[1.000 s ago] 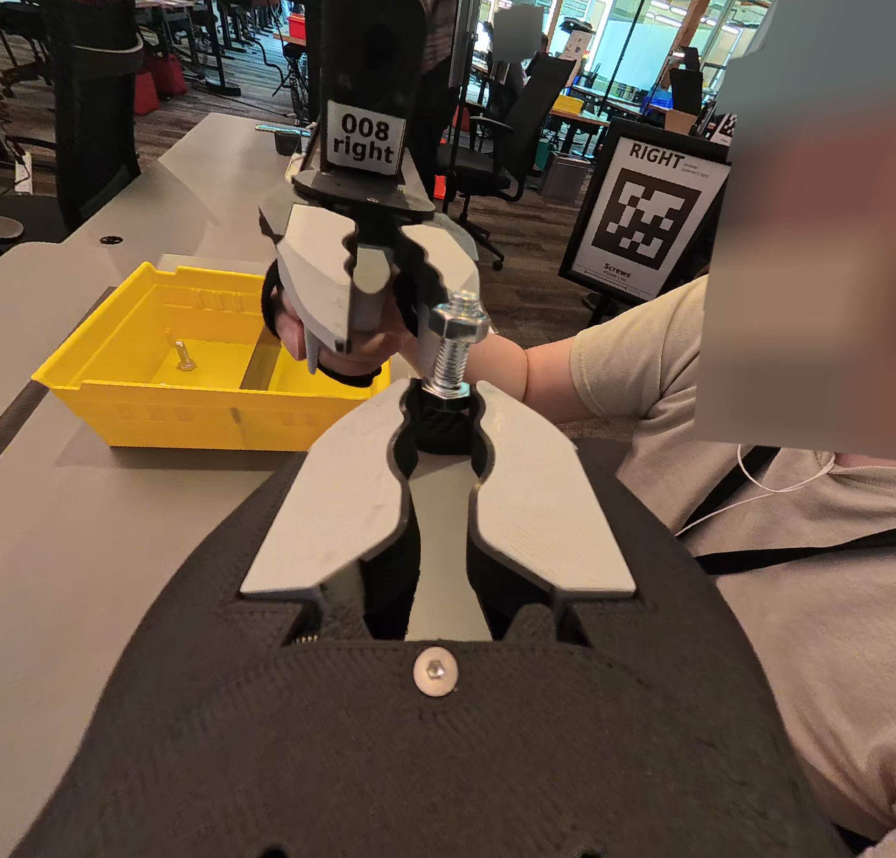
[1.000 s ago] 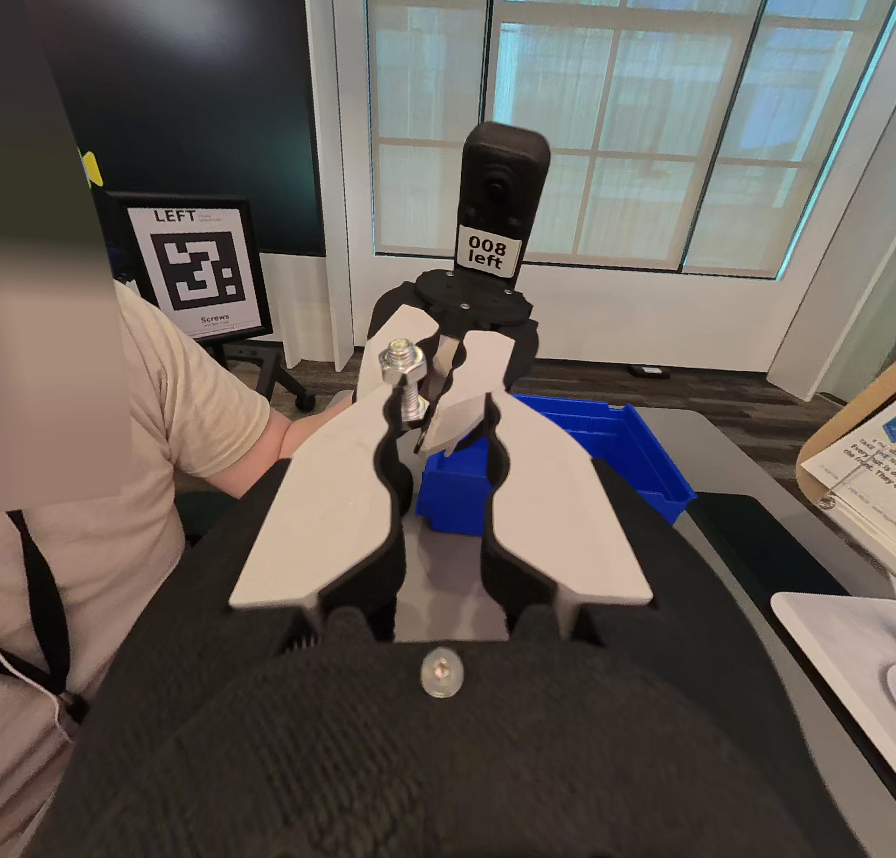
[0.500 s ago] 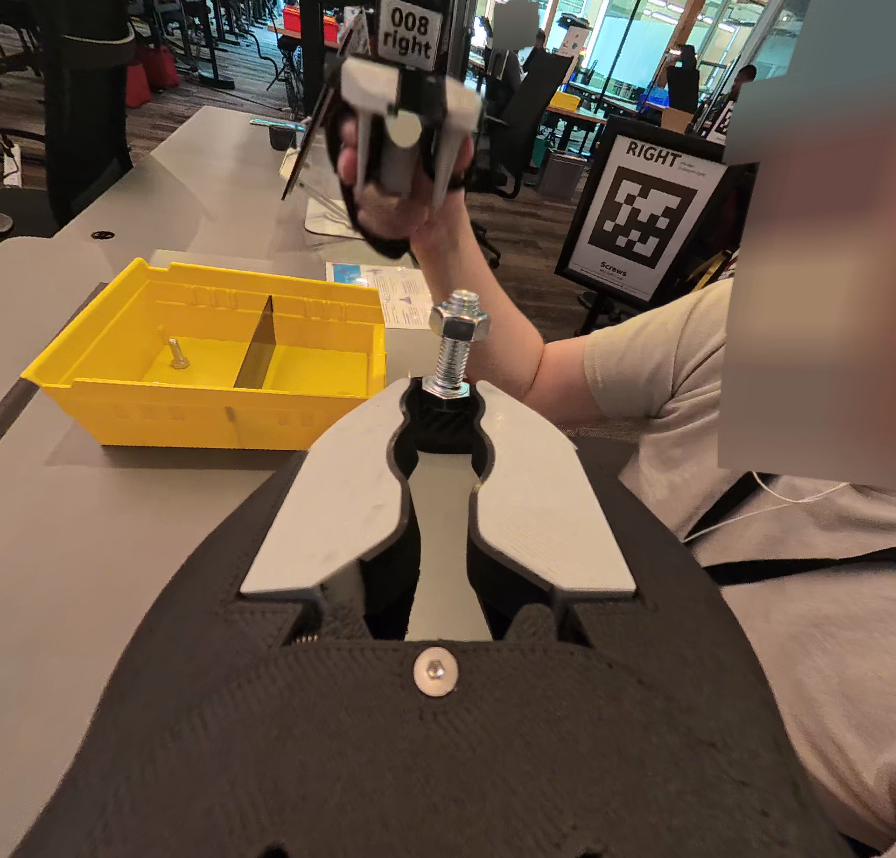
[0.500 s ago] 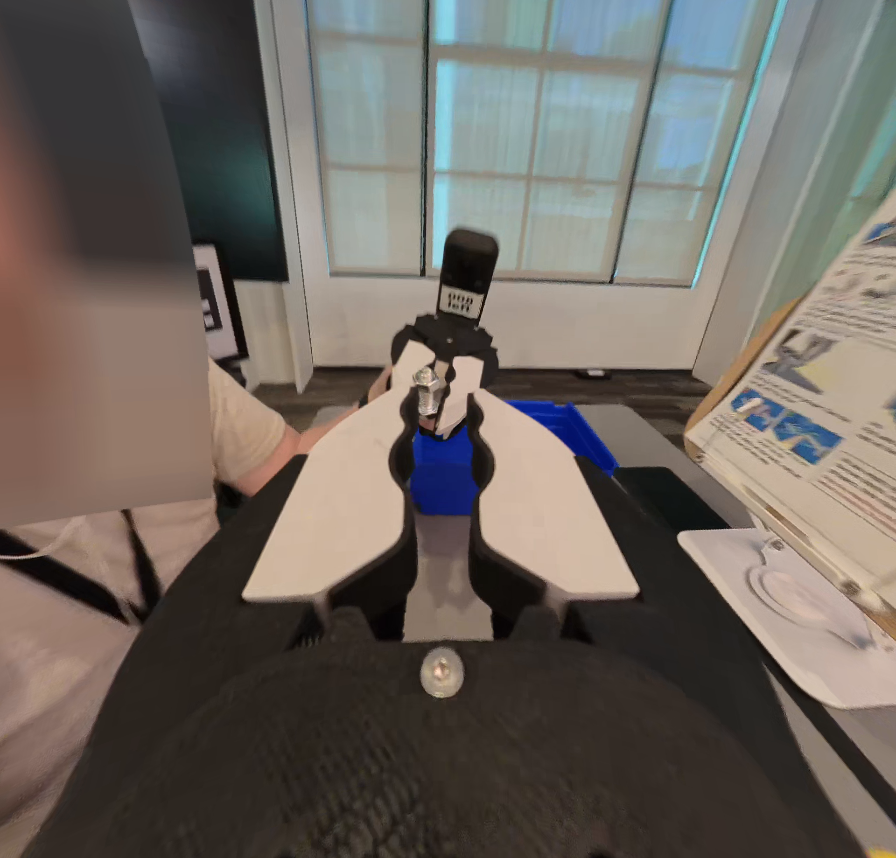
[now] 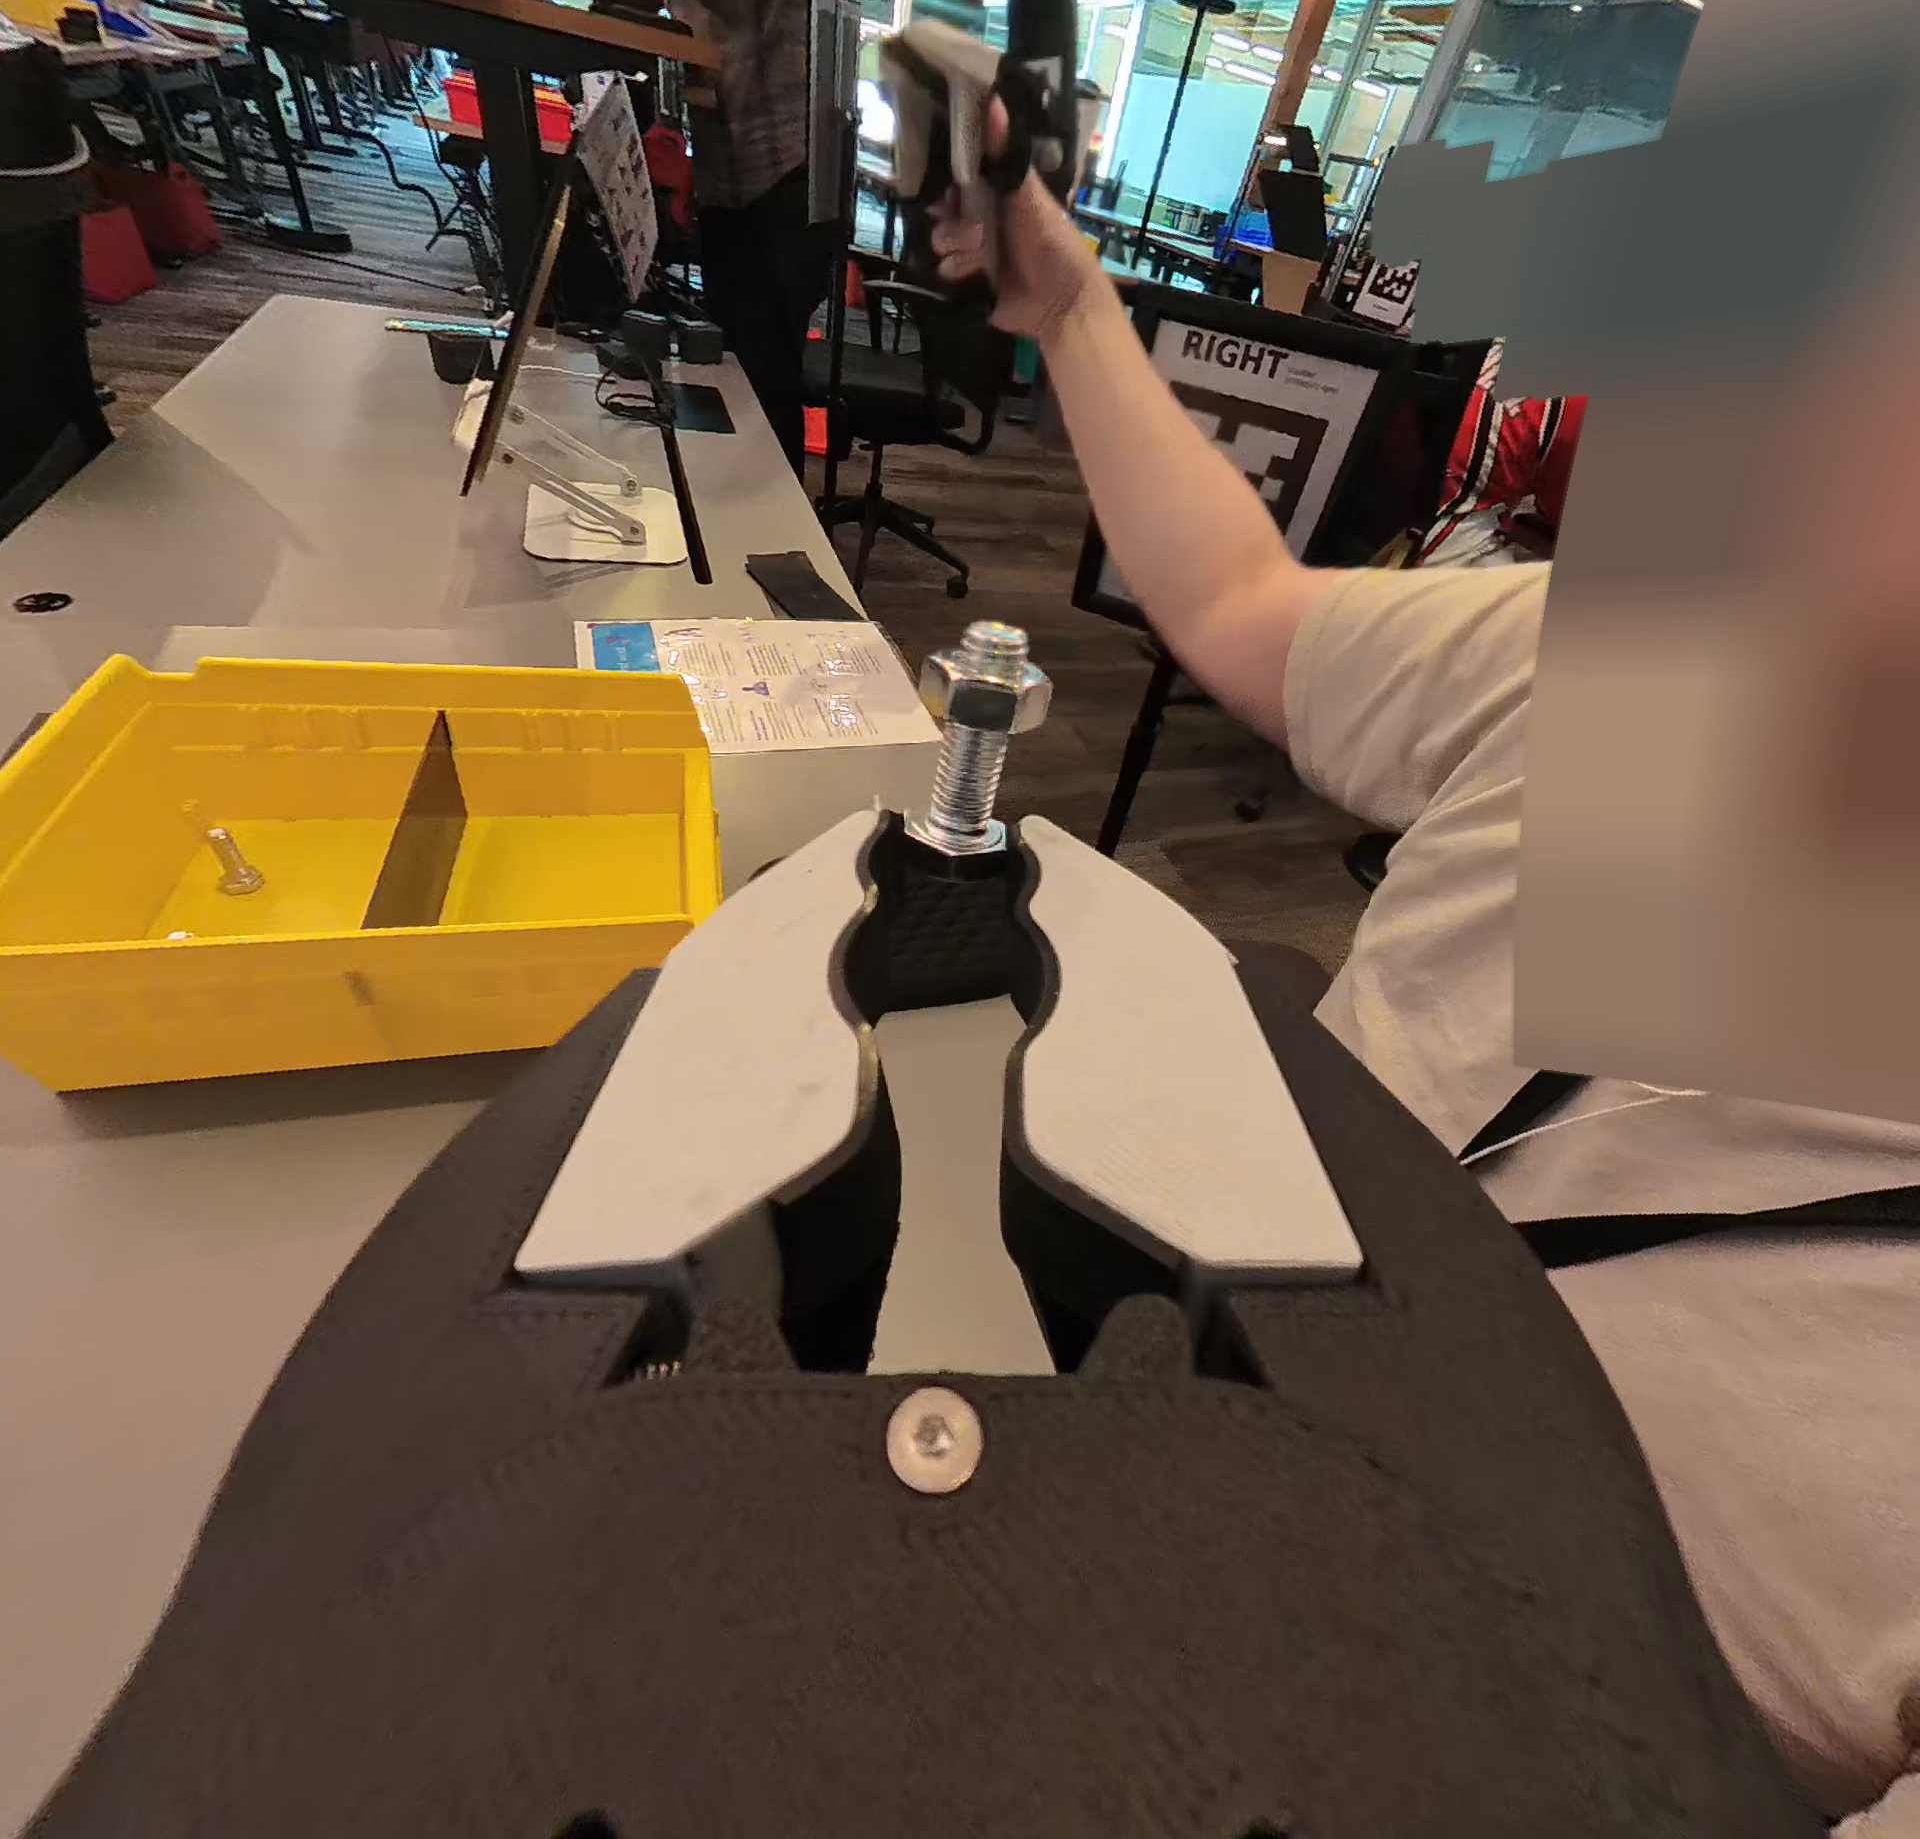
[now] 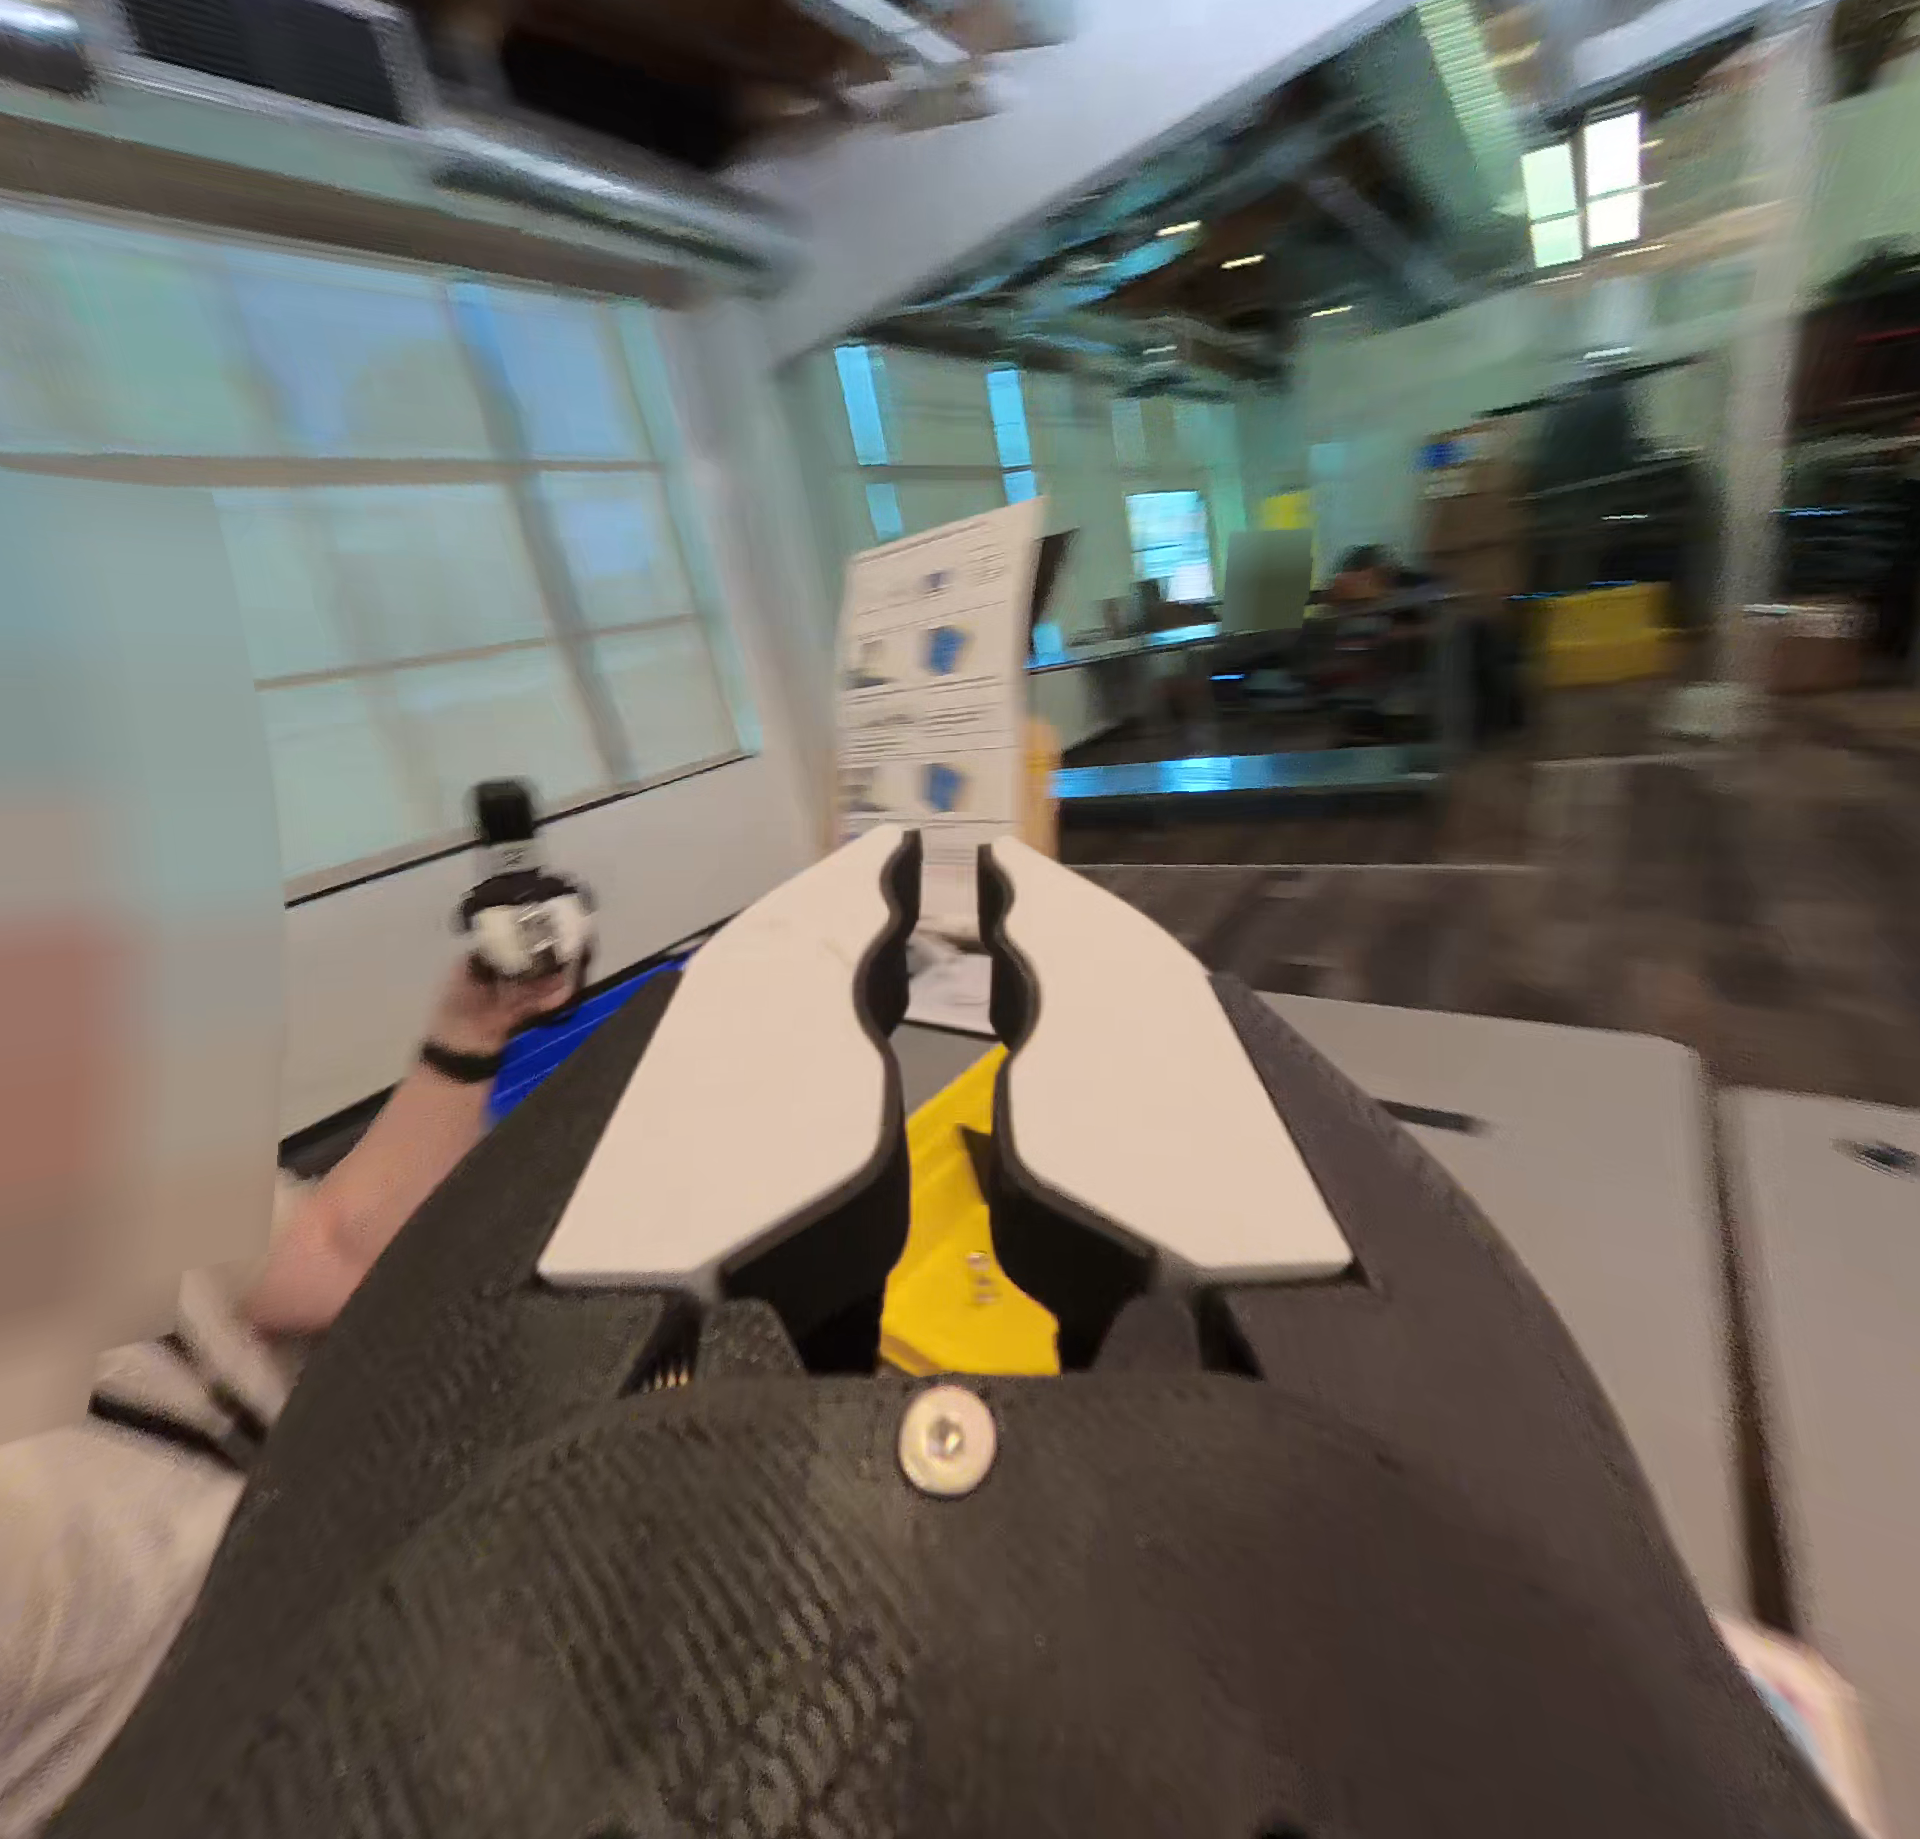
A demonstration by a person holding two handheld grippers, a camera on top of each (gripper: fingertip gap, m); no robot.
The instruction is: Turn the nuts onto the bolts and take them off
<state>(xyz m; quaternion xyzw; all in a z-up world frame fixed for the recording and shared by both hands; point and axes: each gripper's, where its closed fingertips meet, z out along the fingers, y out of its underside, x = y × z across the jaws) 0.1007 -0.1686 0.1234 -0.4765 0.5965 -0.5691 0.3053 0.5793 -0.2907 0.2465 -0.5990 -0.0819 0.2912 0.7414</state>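
Your left gripper [image 5: 940,839] has its jaws clamped on the head of a bolt [image 5: 961,781], which stands upright with its threaded shank rising above the fingertips. A hex nut [image 5: 985,693] sits near the top of the shank, with a few threads of the bolt's end showing above it.

Your right gripper [image 6: 945,849] is empty: its jaws stand narrowly apart, with only a slim gap at the tips and nothing between them. In the left wrist view you hold it raised high [image 5: 961,116], well apart from the bolt and above it, and blurred.

To the left of your left gripper a yellow bin [image 5: 343,968] rests on the grey surface [image 5: 260,1270]. A dark divider [image 5: 421,839] splits it into two compartments, and a second bolt [image 5: 231,859] lies in the left one. Behind the bin a printed sheet [image 5: 769,683] lies flat on the surface, and farther back an instruction board [image 5: 540,283] leans on a white stand.

The right wrist view is blurred; the yellow bin [image 6: 961,1259] shows through the gap between its fingers, and a blue bin [image 6: 561,1036] sits near your left hand.
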